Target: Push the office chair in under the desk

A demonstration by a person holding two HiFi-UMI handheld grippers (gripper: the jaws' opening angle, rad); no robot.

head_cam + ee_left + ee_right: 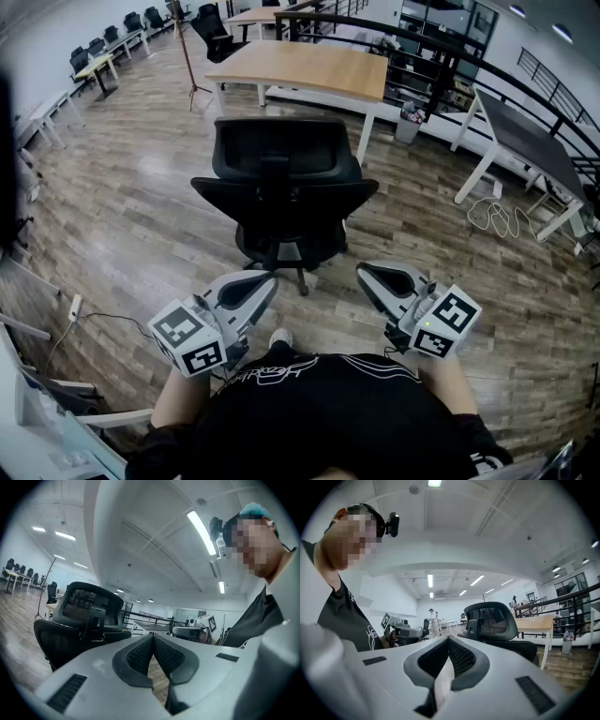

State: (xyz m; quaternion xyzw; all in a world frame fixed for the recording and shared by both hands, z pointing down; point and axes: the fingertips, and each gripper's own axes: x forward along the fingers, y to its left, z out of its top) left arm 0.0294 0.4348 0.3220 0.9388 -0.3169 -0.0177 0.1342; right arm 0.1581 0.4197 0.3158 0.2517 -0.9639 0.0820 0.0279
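Observation:
A black mesh-backed office chair [281,192] stands on the wood floor, its back toward me, a stretch short of the wooden desk [305,68] behind it. My left gripper [265,281] hangs shut and empty just below the chair's left side, not touching it. My right gripper [370,275] is shut and empty too, off the chair's right front. The chair [82,620] fills the left of the left gripper view. In the right gripper view the chair [499,627] stands right of centre, with the desk [534,623] beyond it.
A white-legged grey table [525,141] stands at right with cables [497,217] on the floor beside it. A black railing [441,52] runs behind the desk. More desks and chairs [94,56] line the far left. A power strip [73,307] lies near my left.

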